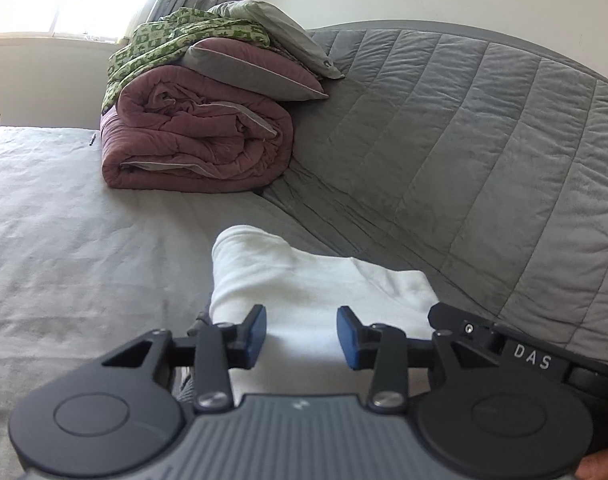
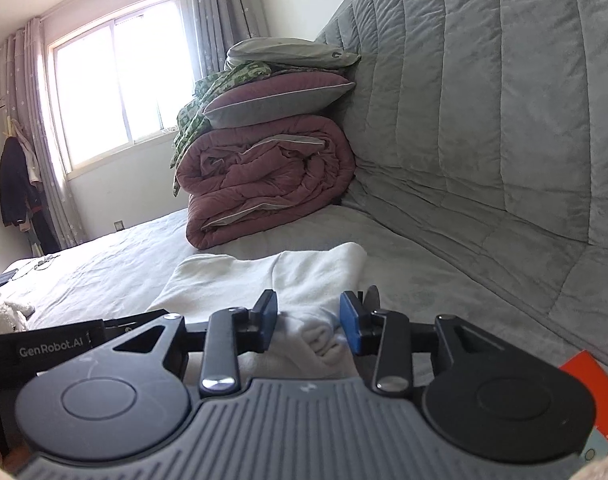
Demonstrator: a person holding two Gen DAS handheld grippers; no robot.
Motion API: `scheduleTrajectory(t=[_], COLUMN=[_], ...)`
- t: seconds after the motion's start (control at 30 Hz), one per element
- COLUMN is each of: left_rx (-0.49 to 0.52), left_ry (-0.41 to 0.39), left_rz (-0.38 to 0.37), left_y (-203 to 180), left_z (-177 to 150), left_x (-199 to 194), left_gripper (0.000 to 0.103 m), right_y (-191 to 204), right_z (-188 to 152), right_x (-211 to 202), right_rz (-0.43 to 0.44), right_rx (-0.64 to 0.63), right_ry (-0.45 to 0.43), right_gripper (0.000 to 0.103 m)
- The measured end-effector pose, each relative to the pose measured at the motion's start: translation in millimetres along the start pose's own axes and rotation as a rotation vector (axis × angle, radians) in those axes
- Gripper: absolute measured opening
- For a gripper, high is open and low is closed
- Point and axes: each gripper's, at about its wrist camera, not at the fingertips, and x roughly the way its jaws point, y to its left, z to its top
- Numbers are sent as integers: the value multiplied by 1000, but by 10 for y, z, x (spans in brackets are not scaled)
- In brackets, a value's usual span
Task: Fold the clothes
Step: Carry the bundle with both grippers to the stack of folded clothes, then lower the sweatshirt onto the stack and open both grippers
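Seemingly low over the bed, the left wrist view shows the left gripper point(image 1: 301, 336) with its 2 blue pads spread apart and nothing between them; the white garment point(image 1: 304, 276) lies directly ahead of and beneath the gap, flat on the grey bedspread point(image 1: 64, 220). From this side the cloth's long axis runs away from the tongs and slightly leftward, ending in a rounded, doubled-over end toward the rolled maroon quilt point(image 1: 196, 140), while a second lobe spreads off to the right toward the quilted grey headboard point(image 1: 484, 140). The other tool's black body point(image 1: 516, 344) shows at the right edge, close alongside, so both hands sit at the same near end of the garment. Turning to the right wrist view, the right gripper point(image 2: 308, 322) is likewise spread, gripping nothing, and a bunched fold of the white garment point(image 2: 320, 340) rises right in the opening between the pads, touching or nearly touching them; I cannot tell which. Beyond it the cloth stretches forward and to the left as 2 flat panels with a crease between them. The left tool's body point(image 2: 52, 344) lies just beside on the left. An orange card point(image 2: 592, 392) sits at the lower right. My judgement is that the right gripper is the better placed to close on cloth, since the bunched fold sits in its gap. Whether the garment is partly folded or already finished, these views do not settle.
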Motion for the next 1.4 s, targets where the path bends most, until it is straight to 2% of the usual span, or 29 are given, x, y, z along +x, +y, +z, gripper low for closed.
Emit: scheduleTrajectory(t=[0.13,0.37,0.53,0.77,0.83,0.9,1.0,1.07,1.23,1.4], left_rx=[17,27,43,41,31,20,19,22,25,75], left_ry=[24,77,114,171,183,195,231,261,294,327], left_rz=[30,88,131,202,234,259,275,287,320,357], left_y=[-83,-169,-242,-288,-279,-269,-261,-266,-285,-328], left_z=[68,121,122,86,67,56,50,41,22,-7], left_x=[-97,-387,-654,-1028,-1108,-1179,-1256,-1285,-1356,-1344], left_gripper=[51,57,74,91,102,102,102,102,103,103], right_y=[36,98,167,333,367,404,473,516,596,597], right_z=[63,174,222,192,173,158,147,140,127,100], right_x=[-127,-448,-732,-1130,-1213,-1278,-1353,-1400,-1467,-1474], right_rz=[-9,-31,-46,-73,-79,-91,-124,-141,-173,-222], right_rx=[4,17,61,105,117,119,101,93,81,87], right_ry=[-2,-2,12,38,49,60,76,79,141,213], right_gripper=[44,50,55,67,71,75,86,103,103,103])
